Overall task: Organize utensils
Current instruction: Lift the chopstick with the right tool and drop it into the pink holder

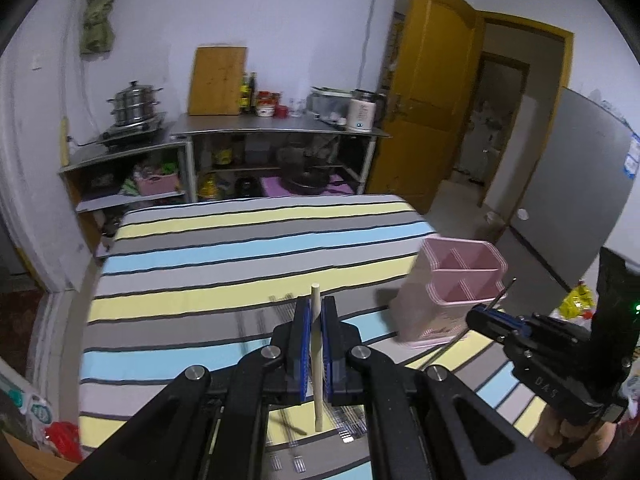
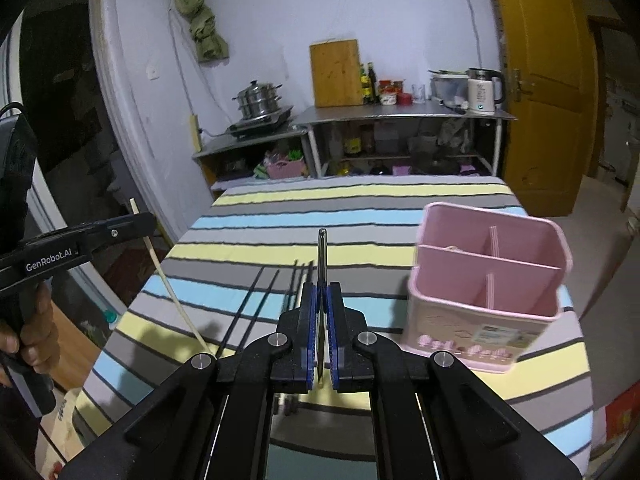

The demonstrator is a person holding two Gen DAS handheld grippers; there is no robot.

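My left gripper [image 1: 316,308] is shut on a pale wooden chopstick [image 1: 317,364], held above the striped tablecloth [image 1: 240,264]; it also shows in the right wrist view [image 2: 132,222] with the chopstick [image 2: 172,288] slanting down. My right gripper [image 2: 322,292] is shut on a thin metal utensil [image 2: 322,256] that points forward; it also shows in the left wrist view [image 1: 480,314]. A pink divided utensil holder [image 2: 488,280] stands on the table to the right of my right gripper, and shows in the left wrist view [image 1: 452,288]. Several dark chopsticks [image 2: 260,300] lie on the cloth.
Metal forks [image 1: 298,462] lie on the cloth under the left gripper. Behind the table stand steel shelves [image 2: 400,114] with a cutting board, bottles, kettle and a steamer pot [image 2: 258,100]. A yellow door [image 2: 540,92] is at the right.
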